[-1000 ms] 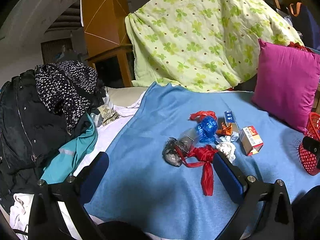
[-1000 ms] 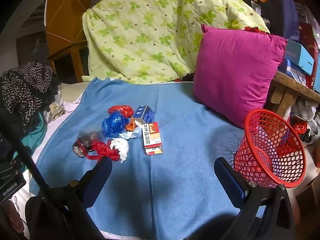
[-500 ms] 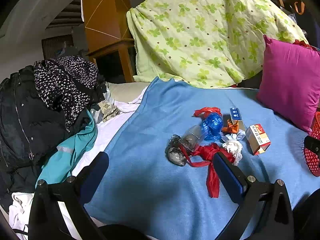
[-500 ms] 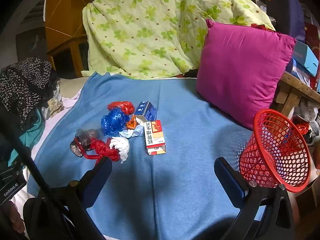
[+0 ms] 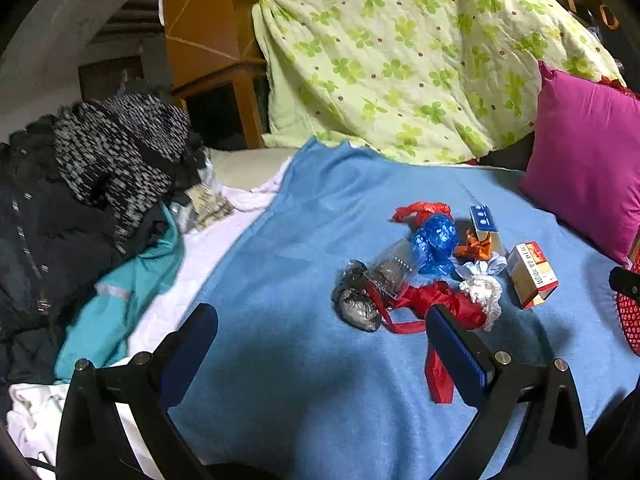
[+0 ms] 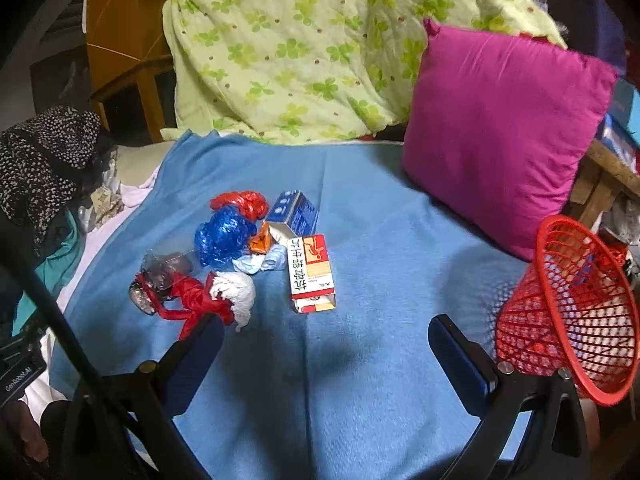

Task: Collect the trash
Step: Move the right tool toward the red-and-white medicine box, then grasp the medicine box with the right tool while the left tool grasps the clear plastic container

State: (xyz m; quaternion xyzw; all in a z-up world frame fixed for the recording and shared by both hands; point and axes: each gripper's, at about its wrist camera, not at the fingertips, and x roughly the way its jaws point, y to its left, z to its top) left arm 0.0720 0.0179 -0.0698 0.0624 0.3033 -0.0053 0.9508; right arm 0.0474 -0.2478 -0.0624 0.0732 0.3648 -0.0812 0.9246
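Observation:
A heap of trash lies on the blue blanket (image 6: 360,380): a red plastic bag (image 5: 436,304) (image 6: 192,300), a blue wrapper (image 5: 434,240) (image 6: 222,236), a clear crushed cup (image 5: 394,270), white crumpled tissue (image 6: 236,290), a red-and-white carton (image 6: 310,272) (image 5: 530,274) and a blue box (image 6: 294,212). A red mesh basket (image 6: 576,312) stands tilted at the blanket's right edge. My left gripper (image 5: 320,342) is open just short of the heap, holding nothing. Open as well, my right gripper (image 6: 326,346) hovers in front of the carton, with the basket beside its right finger.
A magenta pillow (image 6: 500,132) leans at the back right before a green clover-print quilt (image 6: 320,48). Dark clothes (image 5: 80,200) and a teal garment (image 5: 120,292) pile up on the left. A wooden cabinet (image 5: 208,40) stands behind.
Both grippers have drifted forward toward the trash heap, which now looks larger and closer. Nothing has been picked up; both stay open.

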